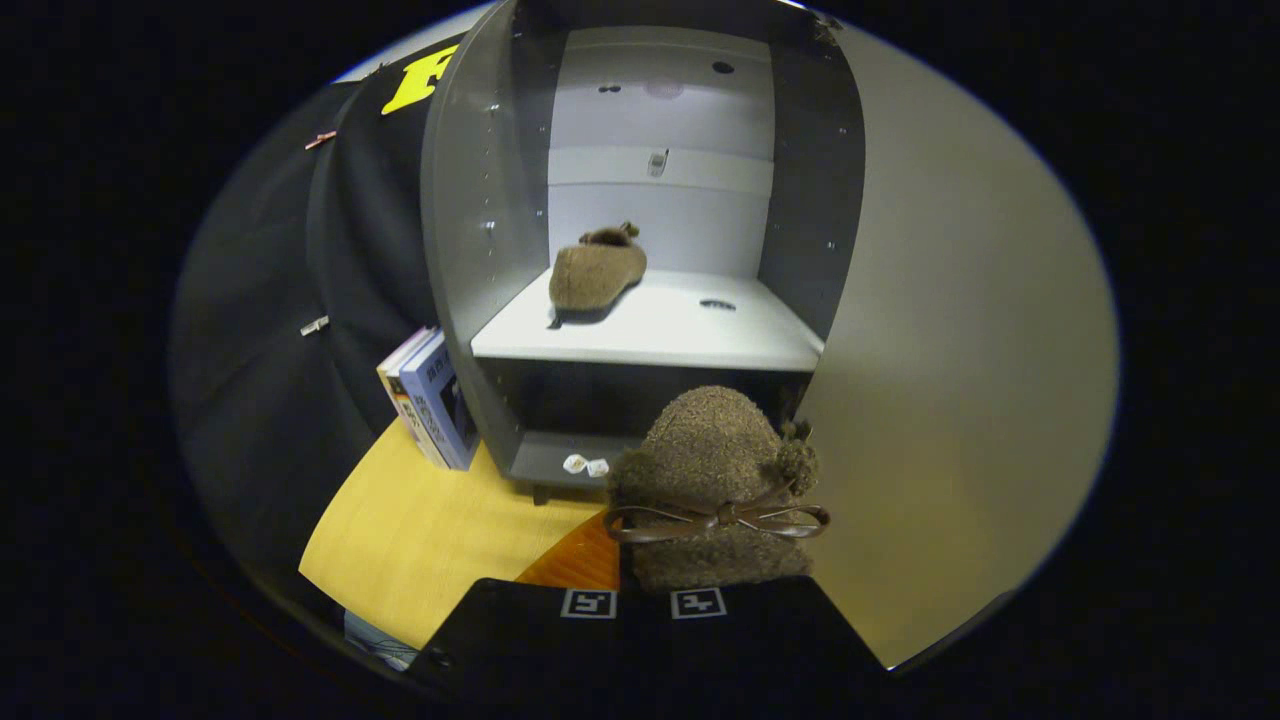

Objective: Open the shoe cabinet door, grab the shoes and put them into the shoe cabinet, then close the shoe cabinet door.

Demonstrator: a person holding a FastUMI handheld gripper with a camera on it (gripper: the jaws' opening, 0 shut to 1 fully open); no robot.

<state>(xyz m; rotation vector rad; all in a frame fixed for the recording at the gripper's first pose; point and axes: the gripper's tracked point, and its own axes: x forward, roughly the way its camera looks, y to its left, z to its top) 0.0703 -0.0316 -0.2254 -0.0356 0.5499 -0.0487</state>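
Note:
A fuzzy brown shoe (712, 470) with a thin bow and a pompom sits at my gripper (643, 603), which is shut on its heel end; the toe points ahead toward the cabinet. The shoe cabinet (470, 250) stands just beyond, dark grey with a pale interior. Its door (960, 380) is swung wide open to the right of the held shoe. On the white shelf (690, 340) inside lies a matching brown shoe (594, 272), near the left wall. The held shoe hangs in front of the dark lower compartment (560, 405), below shelf level.
A few books (432, 400) lean against the cabinet's left side on the yellow wooden floor (430, 530). Two small white pieces (586, 465) lie at the cabinet's bottom ledge. The black cloth wall (290, 400) rises on the left.

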